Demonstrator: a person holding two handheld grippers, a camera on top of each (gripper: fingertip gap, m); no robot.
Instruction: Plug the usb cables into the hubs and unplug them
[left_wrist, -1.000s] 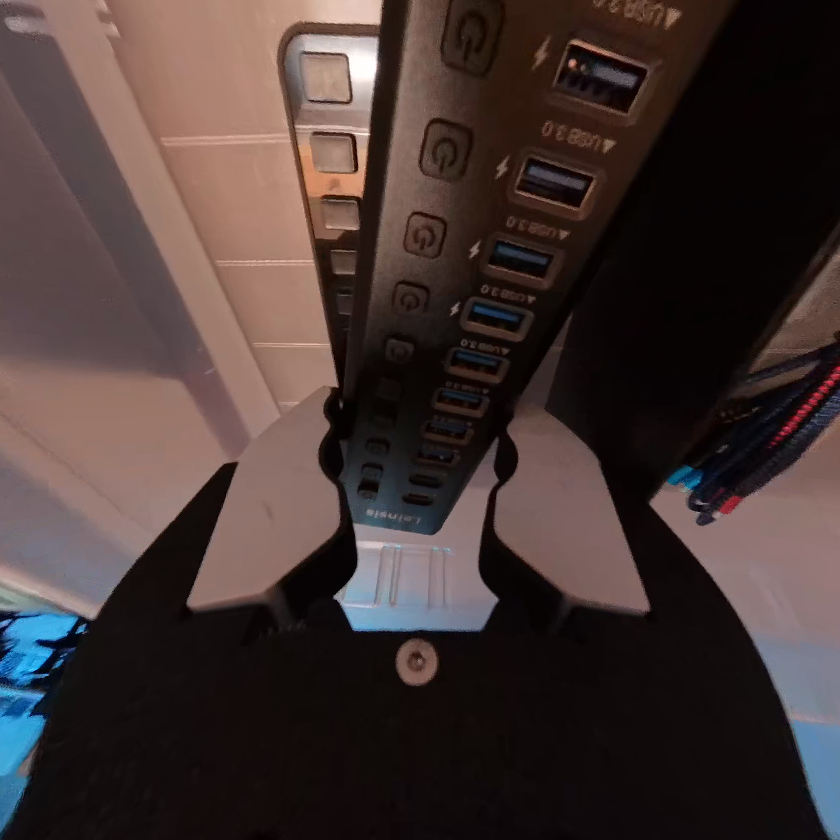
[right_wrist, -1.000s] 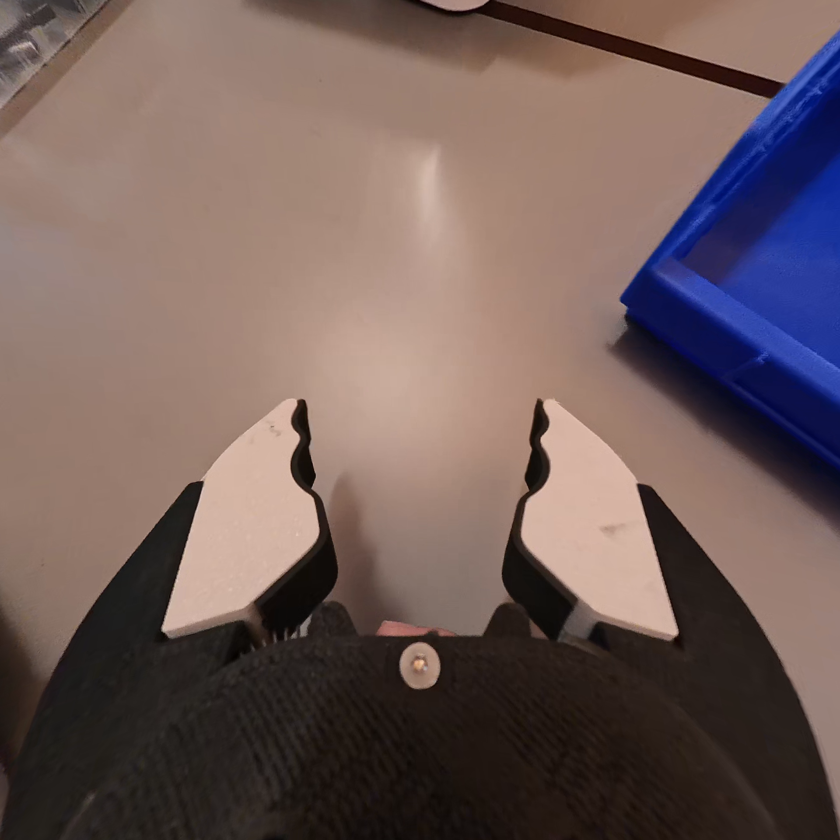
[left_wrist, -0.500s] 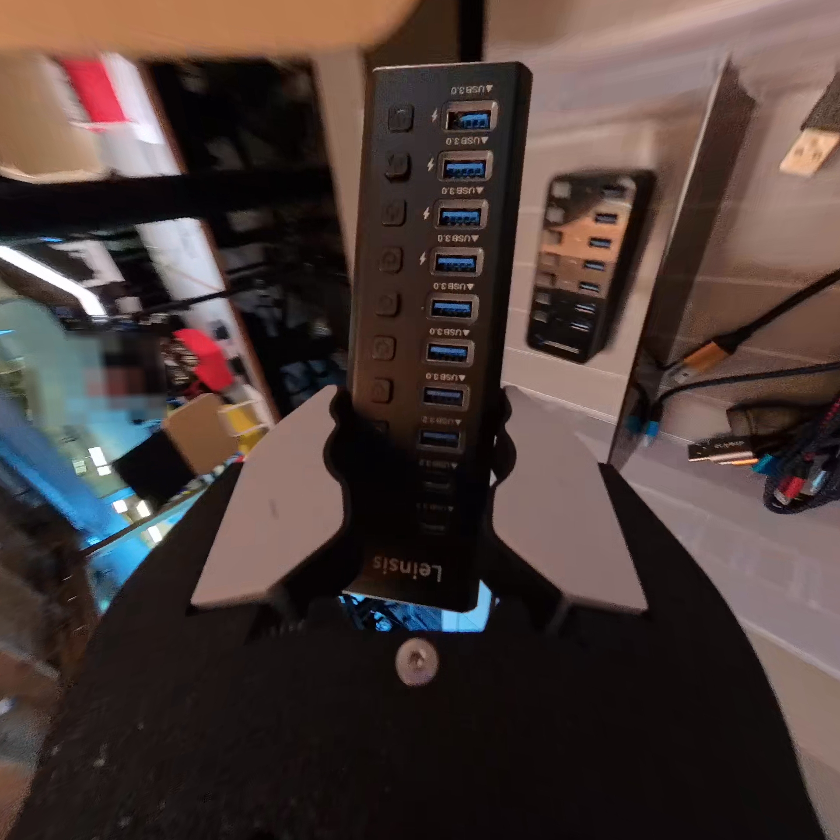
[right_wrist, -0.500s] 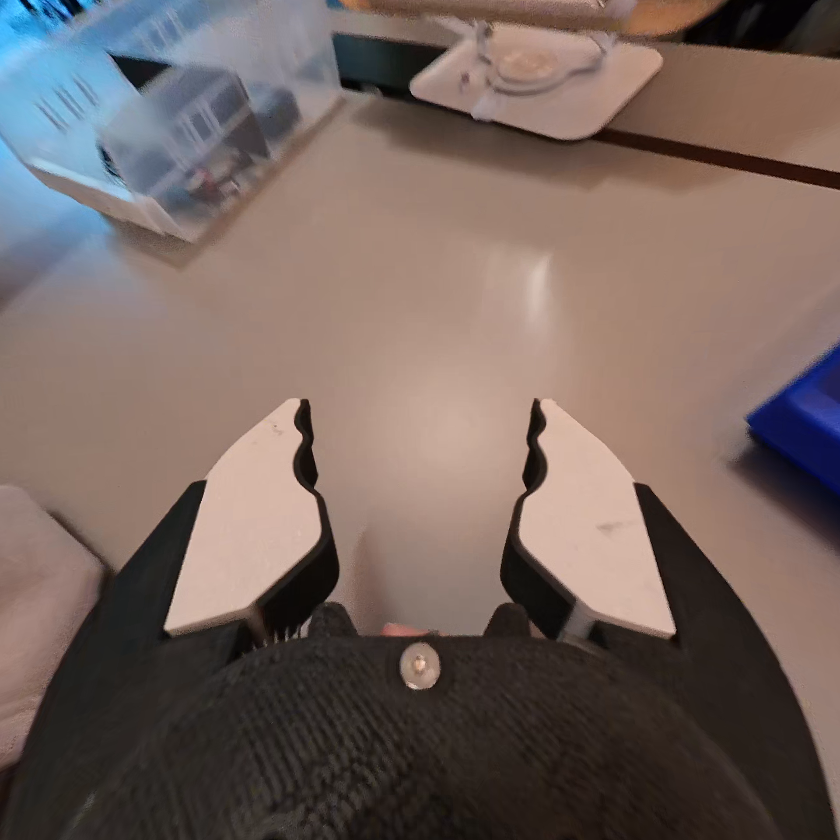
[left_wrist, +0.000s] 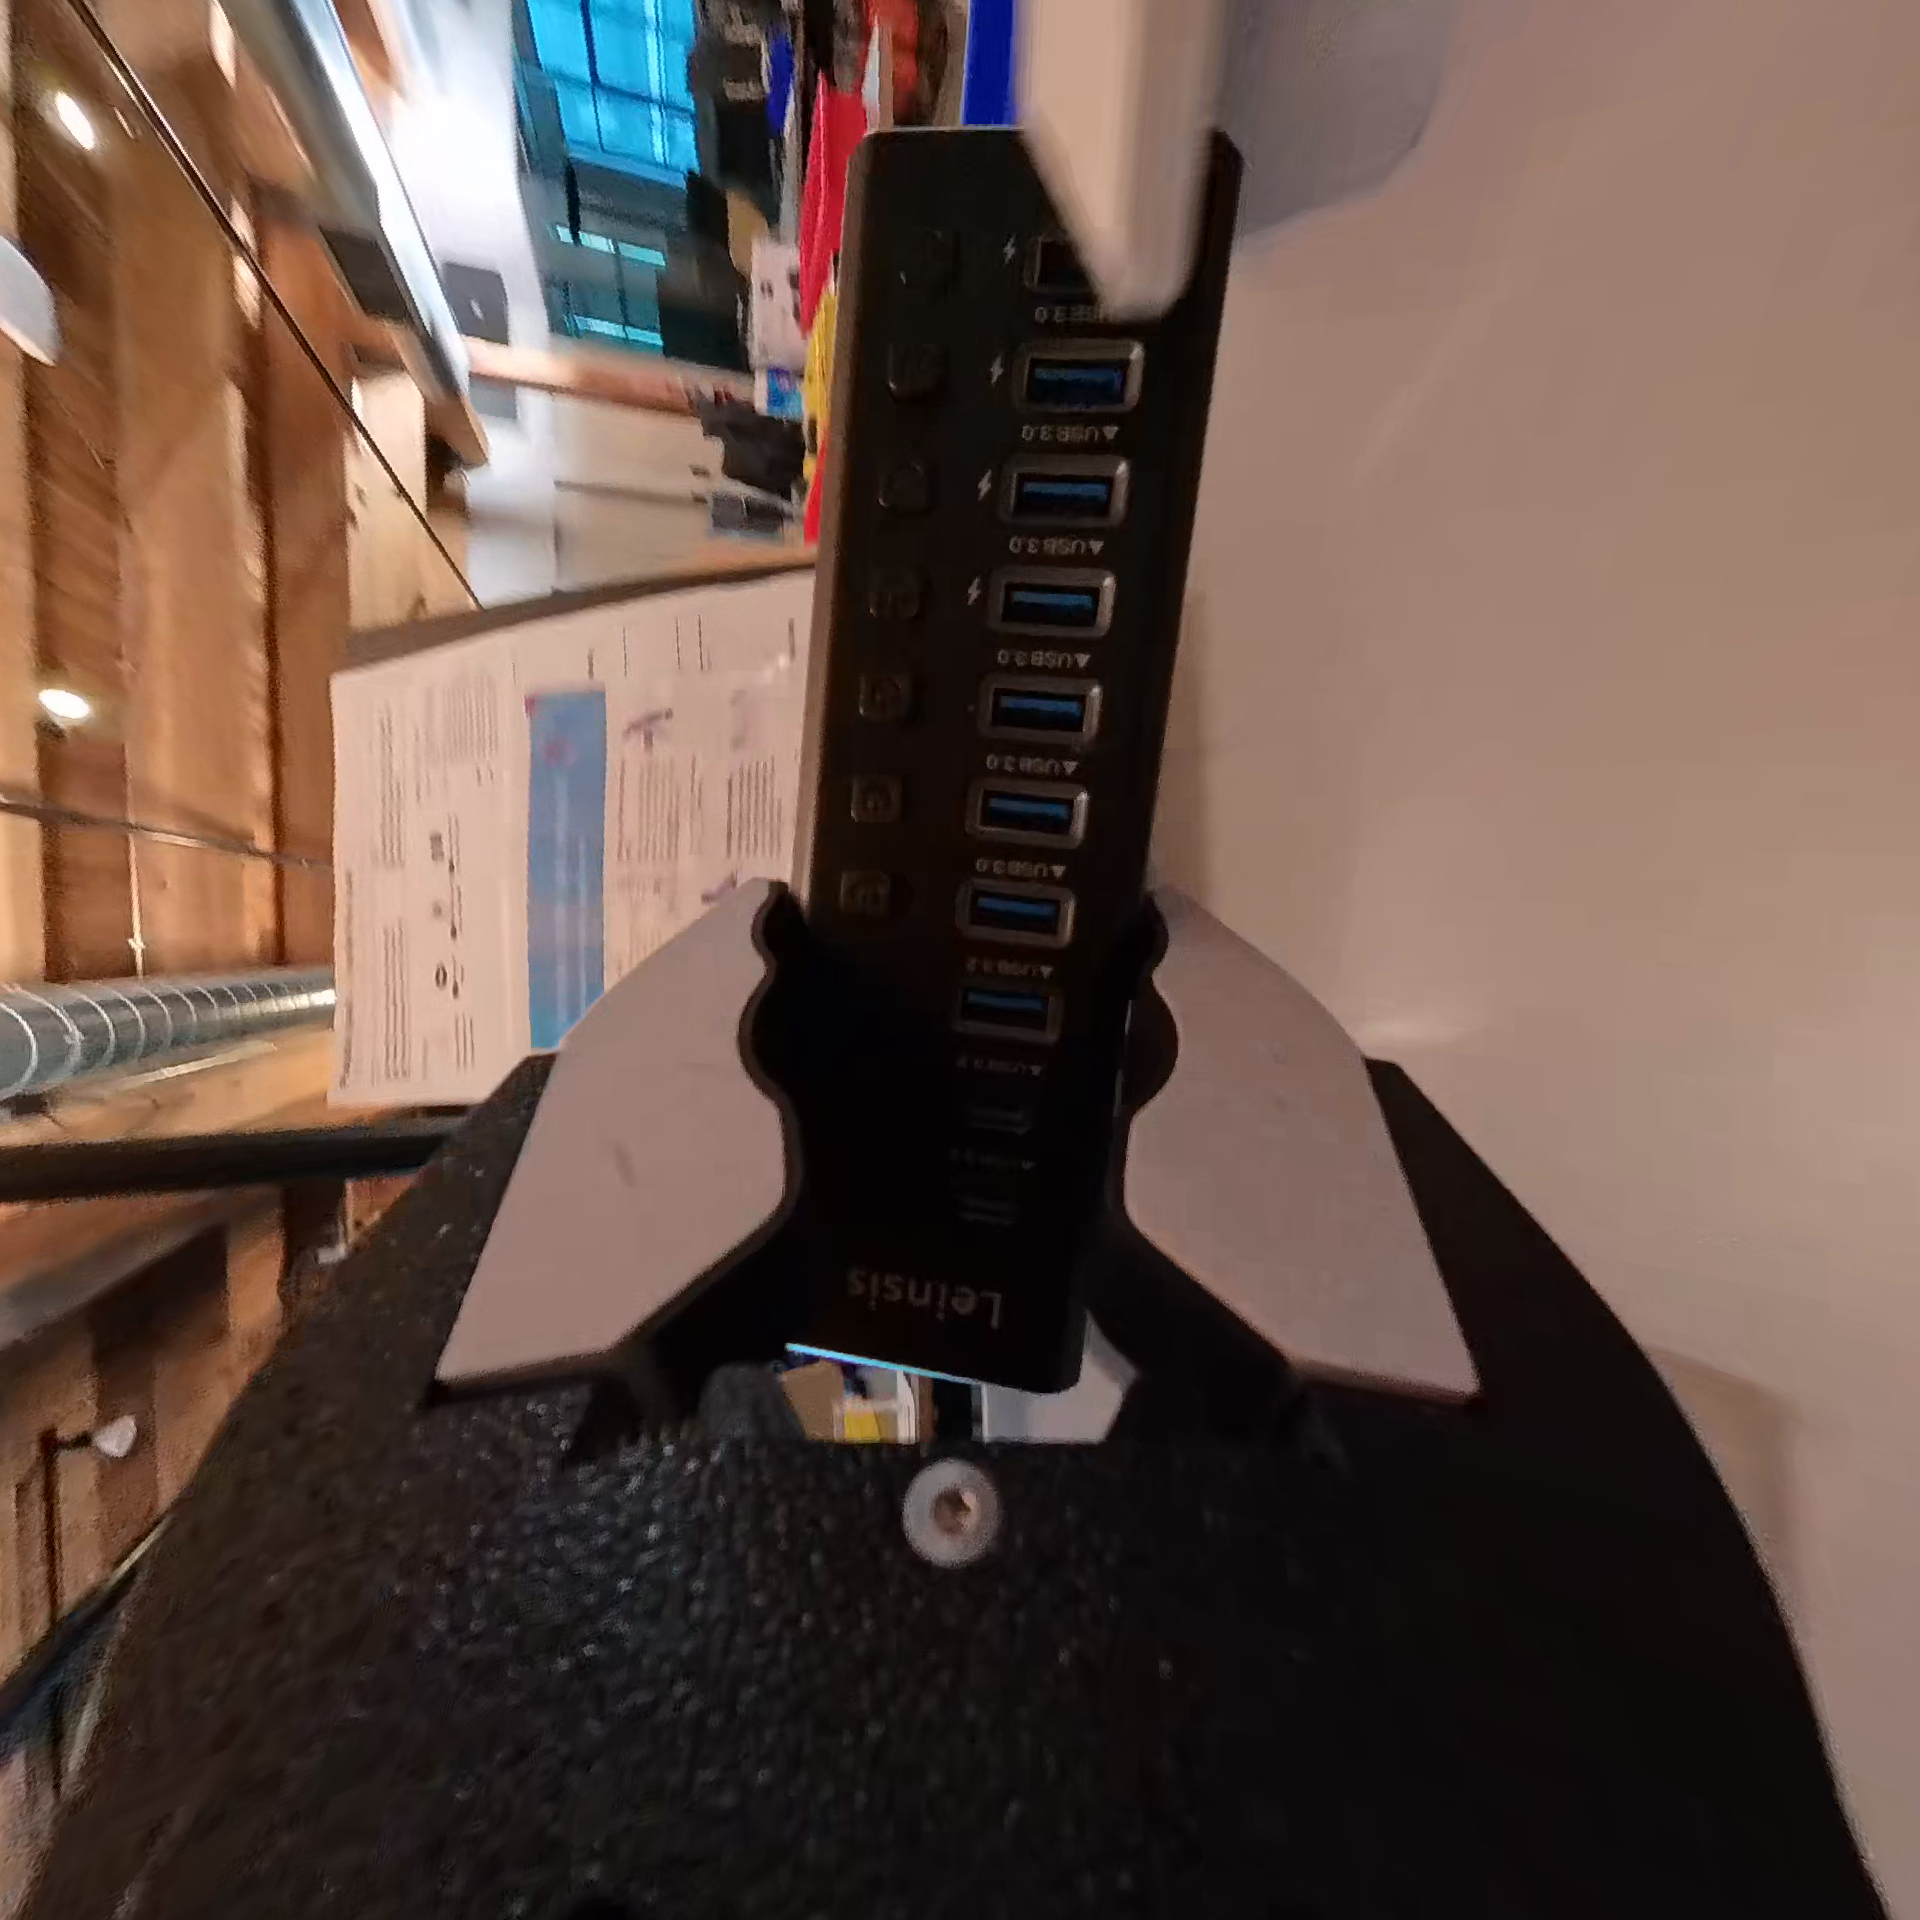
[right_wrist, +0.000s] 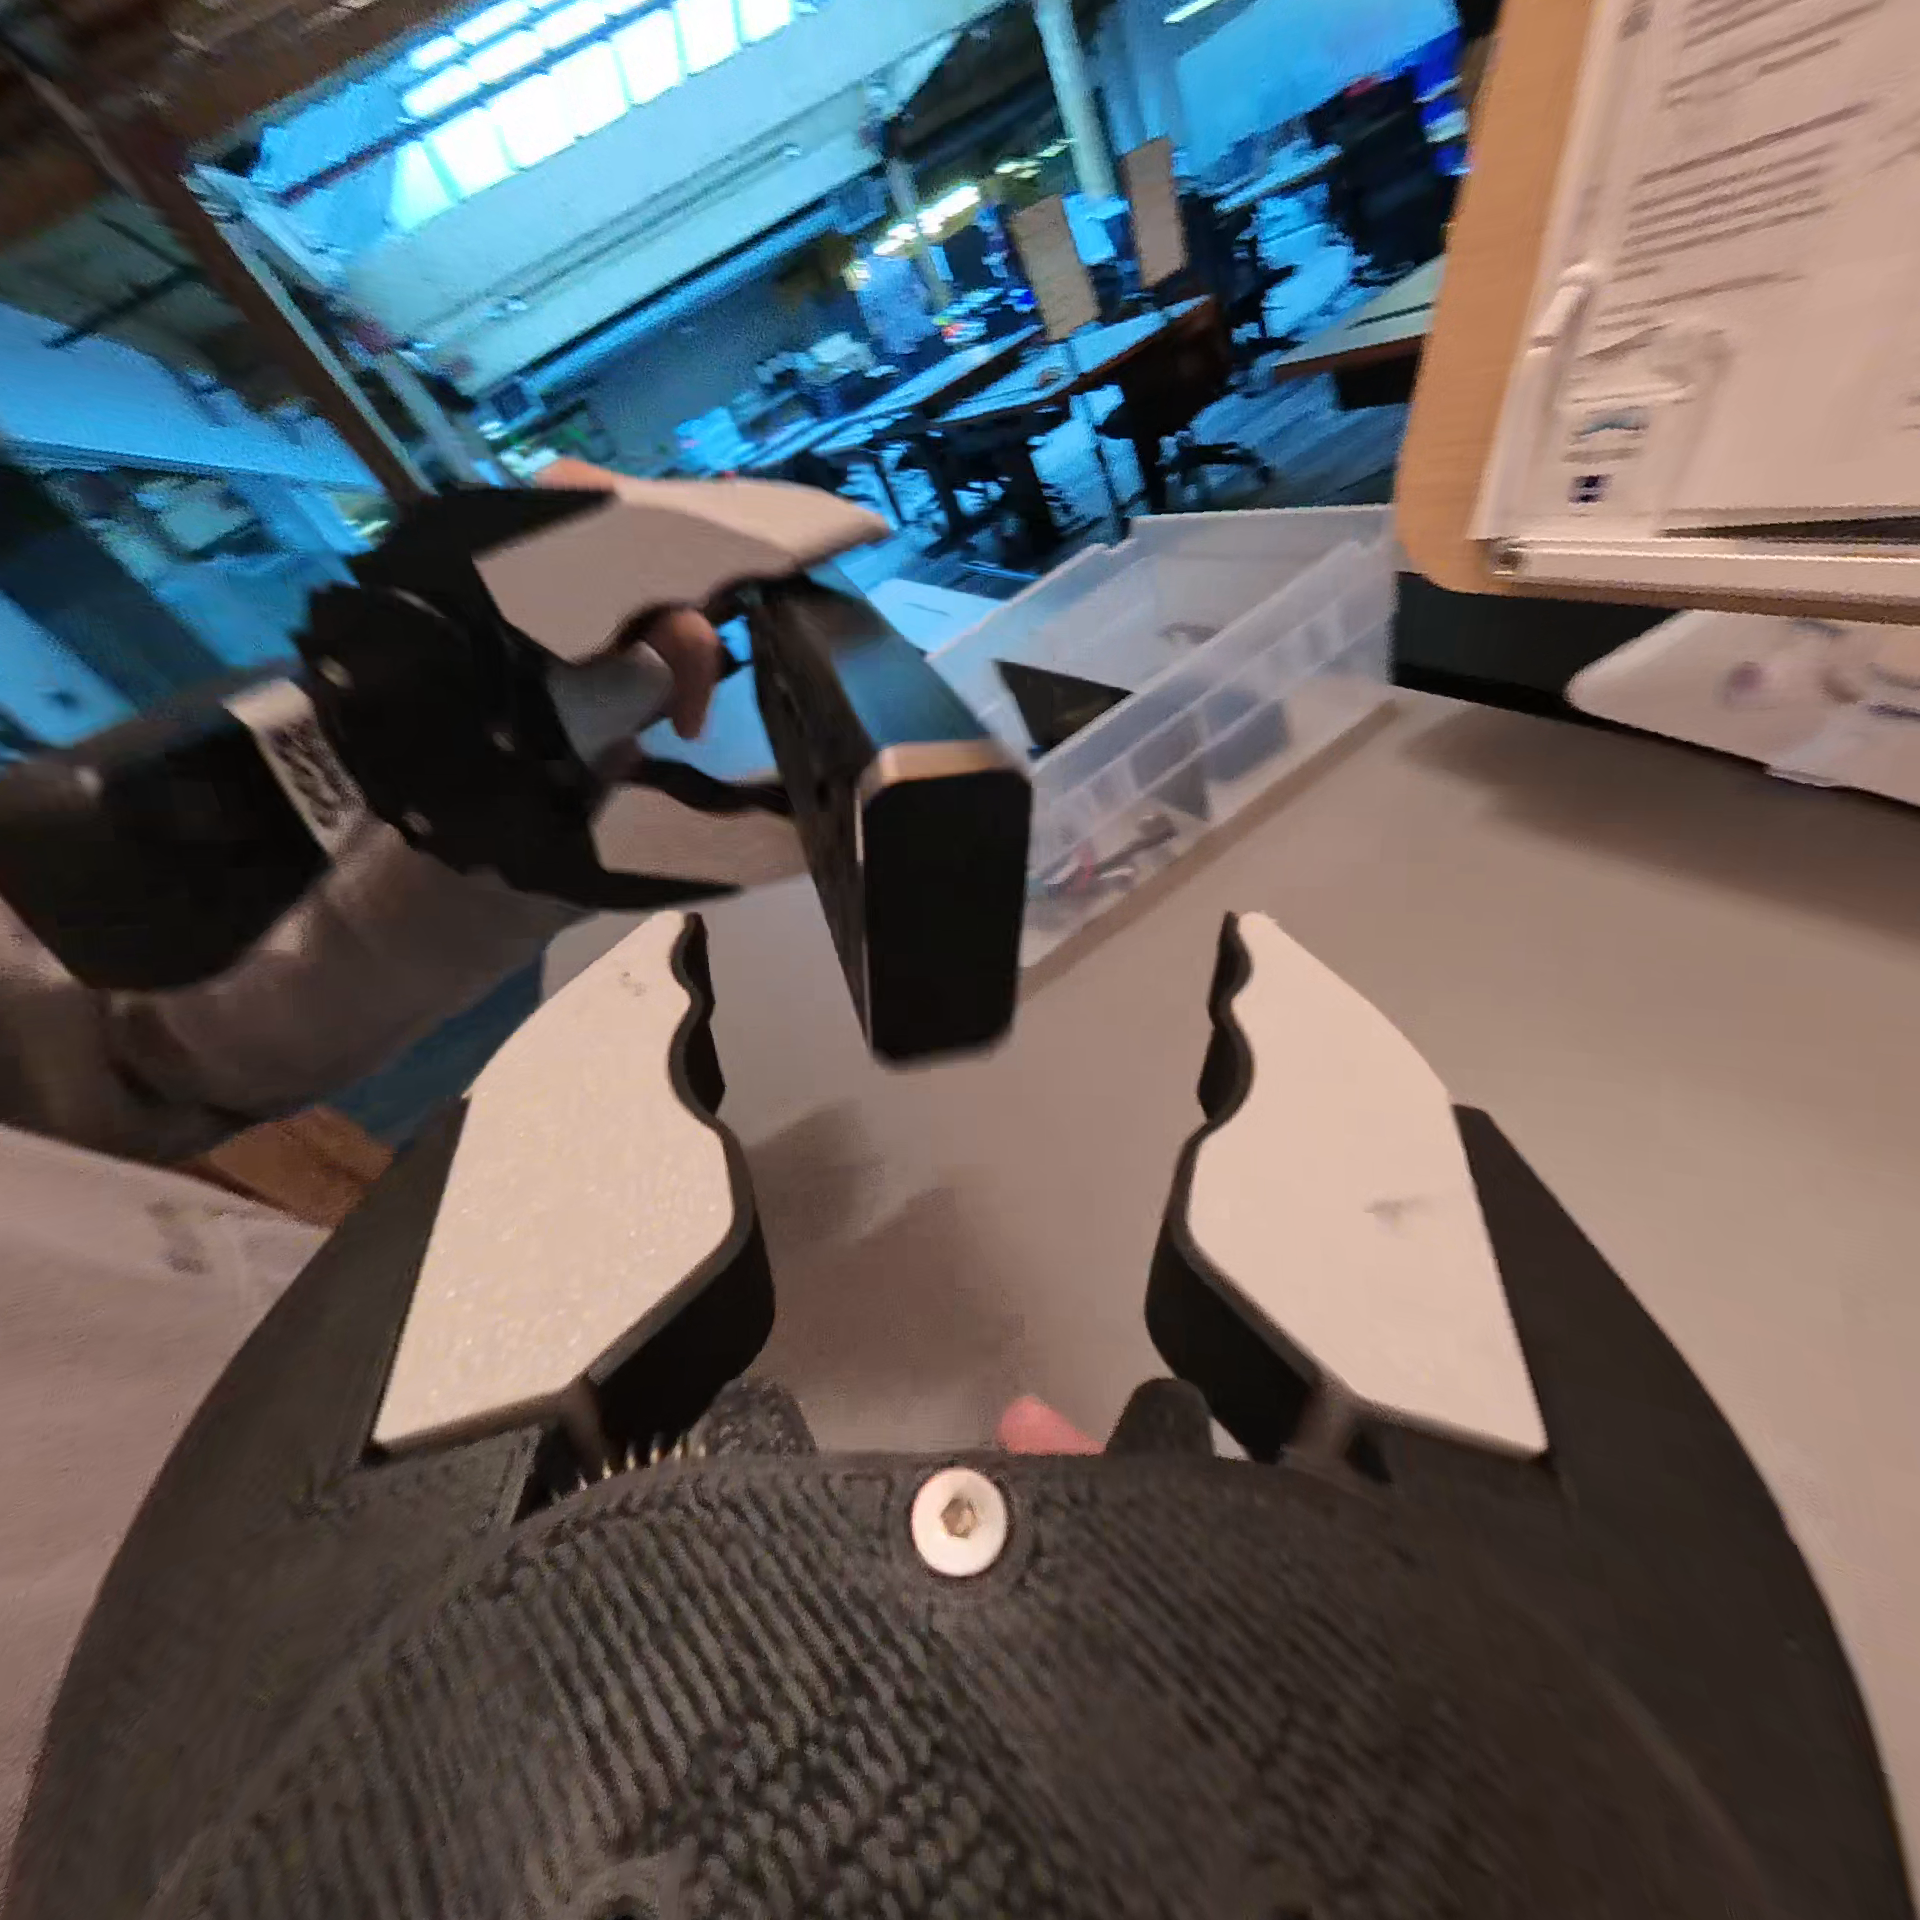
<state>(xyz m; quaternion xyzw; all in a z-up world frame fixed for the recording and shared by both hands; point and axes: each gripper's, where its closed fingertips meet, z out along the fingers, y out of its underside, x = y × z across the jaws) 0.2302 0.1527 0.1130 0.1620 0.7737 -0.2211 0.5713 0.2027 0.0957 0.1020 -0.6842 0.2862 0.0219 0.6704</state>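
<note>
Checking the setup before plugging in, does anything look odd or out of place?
The black USB hub is off the table, clamped in the left gripper. No cable is plugged in. The right gripper is open and empty.

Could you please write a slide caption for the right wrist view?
Open right gripper faces the black USB hub held aloft by the left gripper.

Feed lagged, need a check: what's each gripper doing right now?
Left gripper: shut on the black USB hub.
Right gripper: open, holding nothing.

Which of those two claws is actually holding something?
The left claw: its fingers clamp the black USB hub. The right claw gapes open, empty.
</note>
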